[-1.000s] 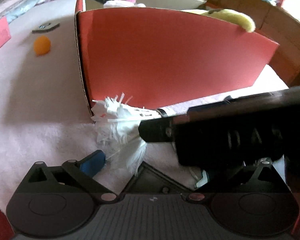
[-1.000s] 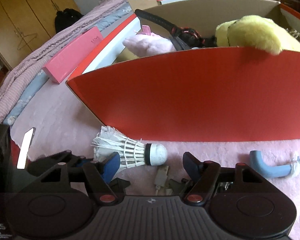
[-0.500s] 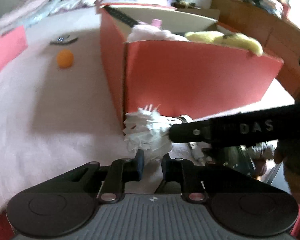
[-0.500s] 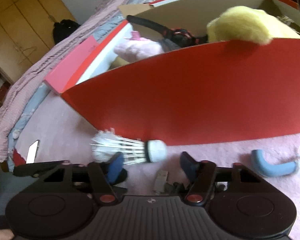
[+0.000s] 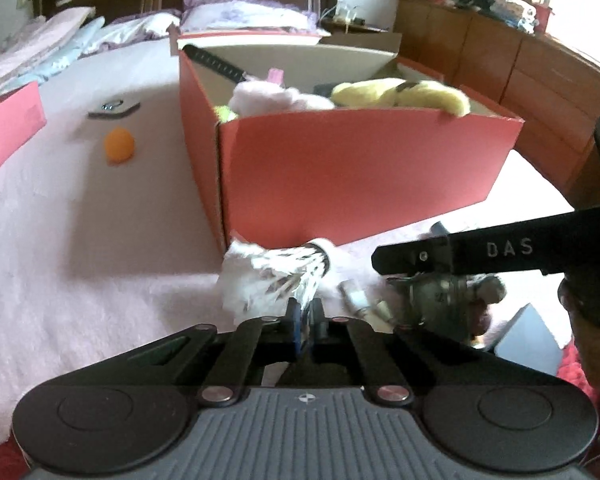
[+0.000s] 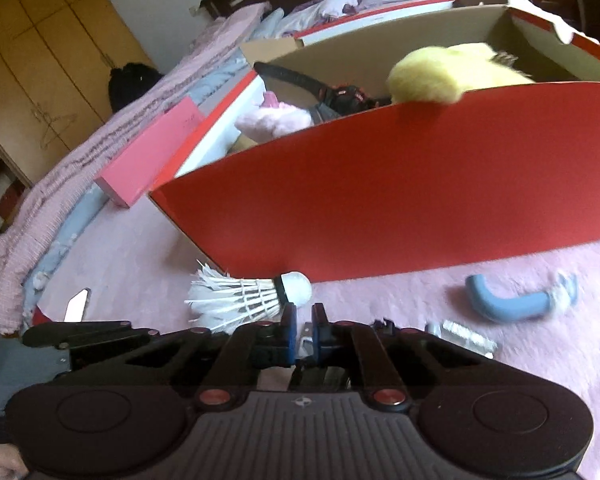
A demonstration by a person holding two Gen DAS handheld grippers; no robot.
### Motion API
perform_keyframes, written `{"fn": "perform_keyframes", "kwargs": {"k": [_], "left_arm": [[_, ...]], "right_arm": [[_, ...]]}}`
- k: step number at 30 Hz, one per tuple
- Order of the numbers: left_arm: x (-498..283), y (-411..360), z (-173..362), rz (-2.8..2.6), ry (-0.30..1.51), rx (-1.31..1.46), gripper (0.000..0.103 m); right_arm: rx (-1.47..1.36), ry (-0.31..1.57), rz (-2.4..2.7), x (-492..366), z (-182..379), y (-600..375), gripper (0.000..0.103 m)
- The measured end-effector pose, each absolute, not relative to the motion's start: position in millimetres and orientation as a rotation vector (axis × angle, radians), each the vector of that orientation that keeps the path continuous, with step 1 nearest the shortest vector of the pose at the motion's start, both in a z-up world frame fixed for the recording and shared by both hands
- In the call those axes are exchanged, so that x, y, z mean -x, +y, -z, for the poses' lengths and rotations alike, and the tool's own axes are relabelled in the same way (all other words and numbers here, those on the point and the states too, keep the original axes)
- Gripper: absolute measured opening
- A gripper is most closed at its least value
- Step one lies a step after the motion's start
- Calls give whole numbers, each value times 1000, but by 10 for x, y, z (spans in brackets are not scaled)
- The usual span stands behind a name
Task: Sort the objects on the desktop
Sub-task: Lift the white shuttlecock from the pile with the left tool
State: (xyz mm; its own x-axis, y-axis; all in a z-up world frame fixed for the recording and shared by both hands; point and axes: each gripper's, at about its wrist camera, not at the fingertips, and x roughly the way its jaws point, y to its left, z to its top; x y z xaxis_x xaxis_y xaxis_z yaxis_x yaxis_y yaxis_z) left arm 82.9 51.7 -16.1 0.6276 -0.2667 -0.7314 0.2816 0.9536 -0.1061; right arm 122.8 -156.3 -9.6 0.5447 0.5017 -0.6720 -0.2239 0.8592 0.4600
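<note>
One shuttlecock (image 6: 244, 300) lies just ahead of the fingertips. Beyond it stands one red cardboard box (image 6: 400, 184), holding one yellow plush toy (image 6: 440, 76), one pink plush toy (image 6: 276, 122) and what looks like one wristwatch (image 6: 340, 98). One orange ball (image 5: 119, 146) sits far left.

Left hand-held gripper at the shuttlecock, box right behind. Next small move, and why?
Probably lift the left hand-held gripper and carry the shuttlecock over the red box wall: its jaws look shut on the feathers, and the box right behind is open-topped. The right hand-held gripper seems shut on a white plug.
</note>
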Motion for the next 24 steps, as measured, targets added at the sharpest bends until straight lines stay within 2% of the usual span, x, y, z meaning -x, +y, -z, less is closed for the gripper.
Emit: {"fn": "perform_keyframes", "kwargs": {"k": [16,18,20,21,24], "left_arm": [[-678,486,-471,341,735,35,4],[-703,473,-428,308,761,13,10],[-723,494,-348,273,797,15,24],[-733,513,-292,261,820,23,28],[-721,551,-165,228,852,23,34]], "right_arm": [[-420,830,-411,-821,-164,-1959,15],[-418,828,-403,-777,-168,-2003,19],[-412,825,-397,-735,-164,-2030,22],[-409,824,-393,-715,-162,-2043,22],[-393,819,-394,-668,-170,-2042,24]]}}
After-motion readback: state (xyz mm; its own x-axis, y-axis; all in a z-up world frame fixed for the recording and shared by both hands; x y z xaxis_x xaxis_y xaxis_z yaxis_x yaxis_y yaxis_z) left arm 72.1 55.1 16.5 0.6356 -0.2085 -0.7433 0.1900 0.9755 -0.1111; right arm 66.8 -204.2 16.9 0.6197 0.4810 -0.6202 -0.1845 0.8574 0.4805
